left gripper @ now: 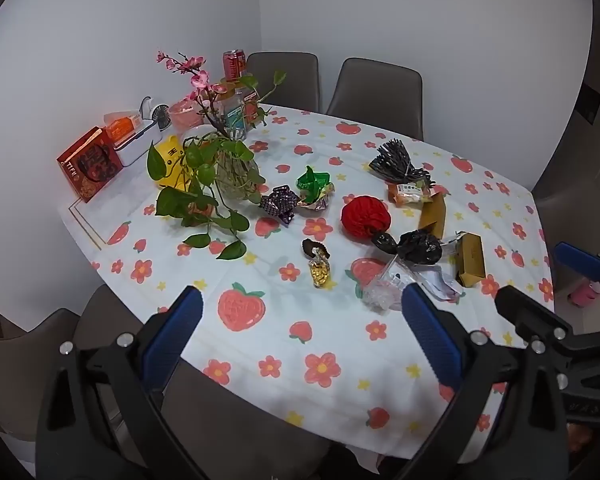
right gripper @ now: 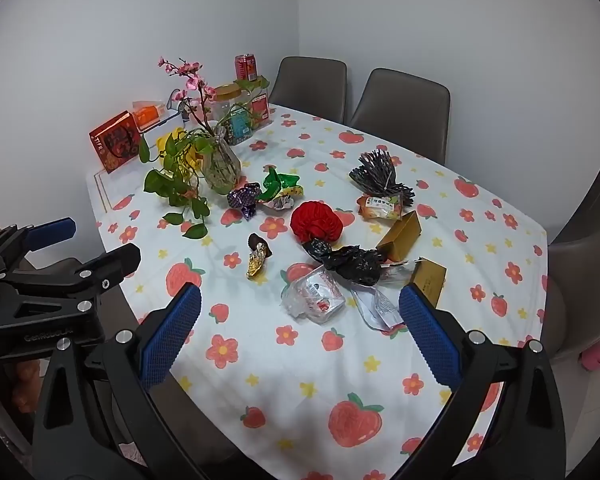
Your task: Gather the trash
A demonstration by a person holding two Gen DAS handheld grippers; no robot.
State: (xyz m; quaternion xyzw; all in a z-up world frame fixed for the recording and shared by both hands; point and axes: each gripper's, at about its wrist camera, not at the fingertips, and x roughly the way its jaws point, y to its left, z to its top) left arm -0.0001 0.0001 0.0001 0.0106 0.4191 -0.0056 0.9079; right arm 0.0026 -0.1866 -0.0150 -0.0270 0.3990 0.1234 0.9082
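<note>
Trash lies scattered on the strawberry-print tablecloth (left gripper: 300, 364): a red paper ball (left gripper: 365, 216) (right gripper: 315, 218), a crumpled black bag (left gripper: 417, 246) (right gripper: 353, 263), clear plastic wrappers (left gripper: 384, 289) (right gripper: 317, 294), a gold foil wrapper (left gripper: 320, 271) (right gripper: 257, 263), green (left gripper: 314, 184) (right gripper: 278, 184) and purple (left gripper: 279, 204) (right gripper: 244, 197) wrappers, two gold boxes (left gripper: 471, 258) (right gripper: 402, 235), a snack packet (right gripper: 382, 205) and a black paper bundle (left gripper: 394, 160) (right gripper: 376, 170). My left gripper (left gripper: 300, 322) is open and empty above the near table edge. My right gripper (right gripper: 300, 322) is open and empty, just short of the clear wrappers.
A glass vase with a trailing green plant (left gripper: 228, 172) (right gripper: 216, 168) stands left of the trash. Behind it are a red box (left gripper: 90, 166), a yellow toy (left gripper: 172, 160), jars and a red can (left gripper: 234, 65). Grey chairs (left gripper: 380, 96) stand round the table. The other gripper shows at each view's edge (right gripper: 60, 276).
</note>
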